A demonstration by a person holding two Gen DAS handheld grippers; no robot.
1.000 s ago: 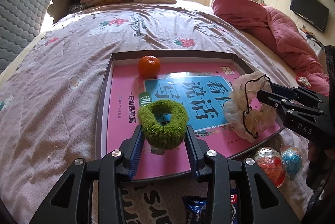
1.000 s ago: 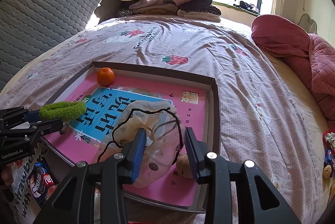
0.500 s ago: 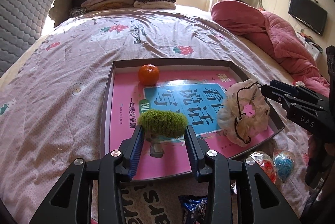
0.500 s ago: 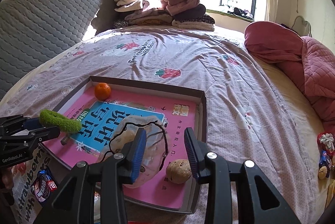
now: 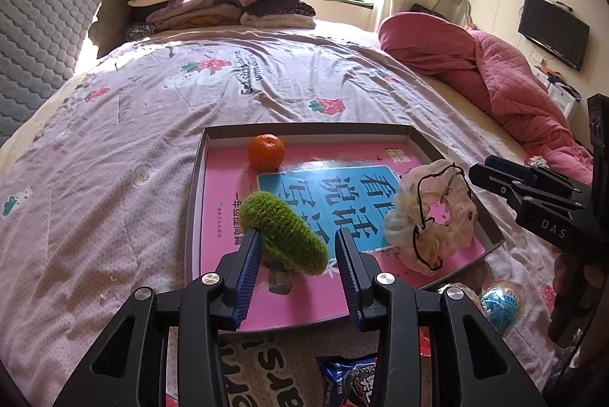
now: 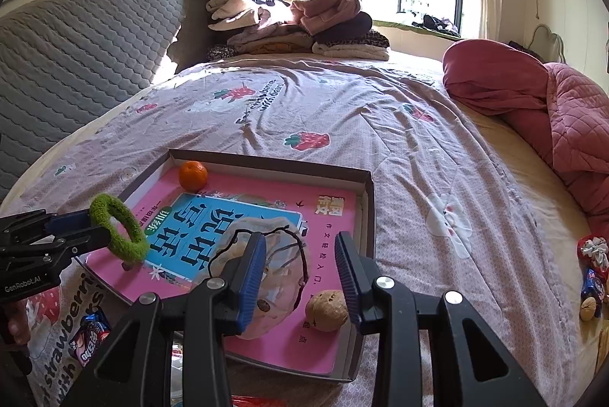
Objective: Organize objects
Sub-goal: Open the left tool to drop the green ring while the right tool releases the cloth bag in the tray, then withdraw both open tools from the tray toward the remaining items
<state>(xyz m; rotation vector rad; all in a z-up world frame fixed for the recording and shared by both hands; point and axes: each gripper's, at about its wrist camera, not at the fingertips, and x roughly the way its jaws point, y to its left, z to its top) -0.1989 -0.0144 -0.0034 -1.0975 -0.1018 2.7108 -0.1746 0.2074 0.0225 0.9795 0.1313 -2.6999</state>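
A shallow brown box tray [image 5: 195, 186] with a pink and blue book cover inside lies on the bed. An orange [image 5: 266, 150] sits in its far left corner and a walnut [image 6: 326, 310] near its front right. My left gripper [image 5: 298, 247] is open; a green knitted scrunchie [image 5: 284, 232] hangs on its left finger, above the tray, and also shows in the right wrist view [image 6: 118, 228]. My right gripper [image 6: 298, 264] is open; a cream scrunchie with black trim [image 6: 262, 277] hangs on its left finger. The cream scrunchie also shows in the left wrist view [image 5: 432, 220].
Snack packets [image 5: 352, 382] and foil-wrapped sweets [image 5: 496, 304] lie on the bed in front of the tray. A pile of folded clothes [image 5: 213, 1] sits at the bed's far end. A pink quilt [image 5: 491, 79] lies bunched at the right. More sweets [image 6: 592, 277] lie at the right edge.
Both grippers have pulled back and up from the tray. The green scrunchie has tilted and slid toward the left finger. The cream scrunchie has lifted, which uncovers the walnut.
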